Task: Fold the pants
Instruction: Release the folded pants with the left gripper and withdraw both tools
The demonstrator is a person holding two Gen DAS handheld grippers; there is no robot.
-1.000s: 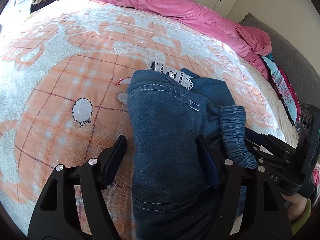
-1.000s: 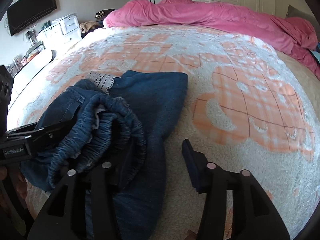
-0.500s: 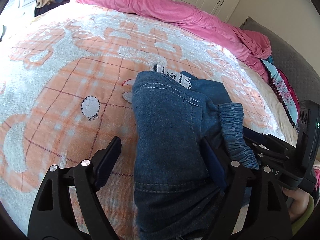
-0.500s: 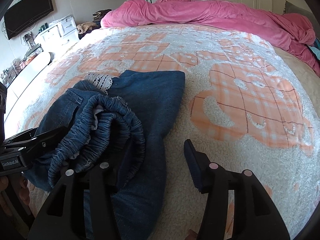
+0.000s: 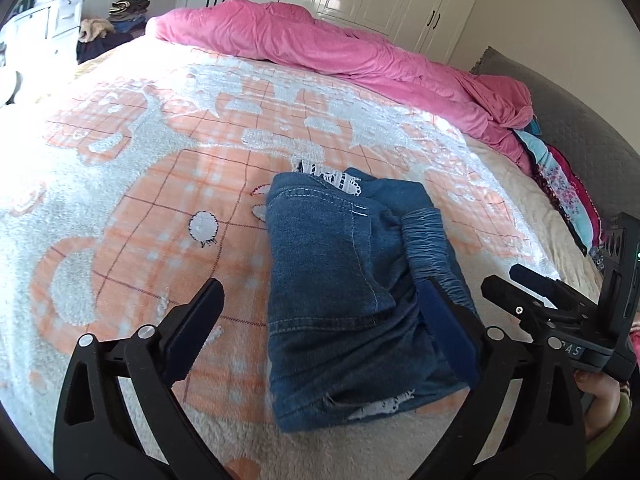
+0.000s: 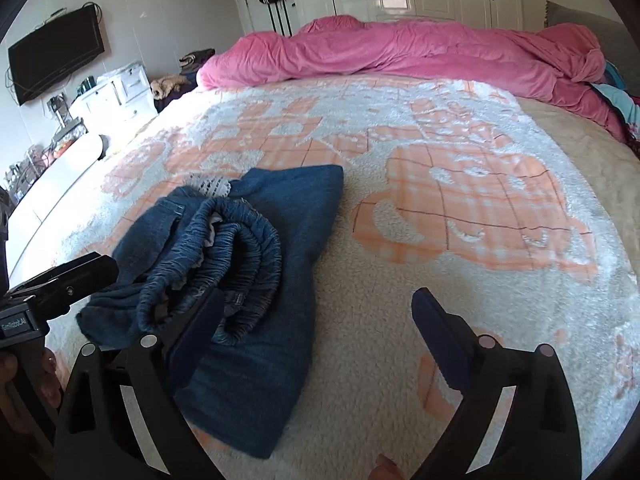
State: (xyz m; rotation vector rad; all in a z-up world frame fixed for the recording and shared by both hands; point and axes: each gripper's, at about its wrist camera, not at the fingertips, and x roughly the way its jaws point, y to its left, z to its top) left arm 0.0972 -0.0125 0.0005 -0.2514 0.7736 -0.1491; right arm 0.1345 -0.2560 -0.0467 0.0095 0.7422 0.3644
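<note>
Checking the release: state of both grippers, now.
Left gripper: jaws opening, pads off the folded pants, holding nothing.
Right gripper: jaws opening, holding nothing; pants lie free on the bed.

Open blanket all round the folded pants; pink duvet heaped along the far edge.

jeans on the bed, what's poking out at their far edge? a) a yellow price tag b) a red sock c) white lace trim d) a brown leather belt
c: a strip of white lace trim shows at the far edge of the folded jeans, which lie on the orange and white blanket; no belt, sock or tag shows there.
</note>
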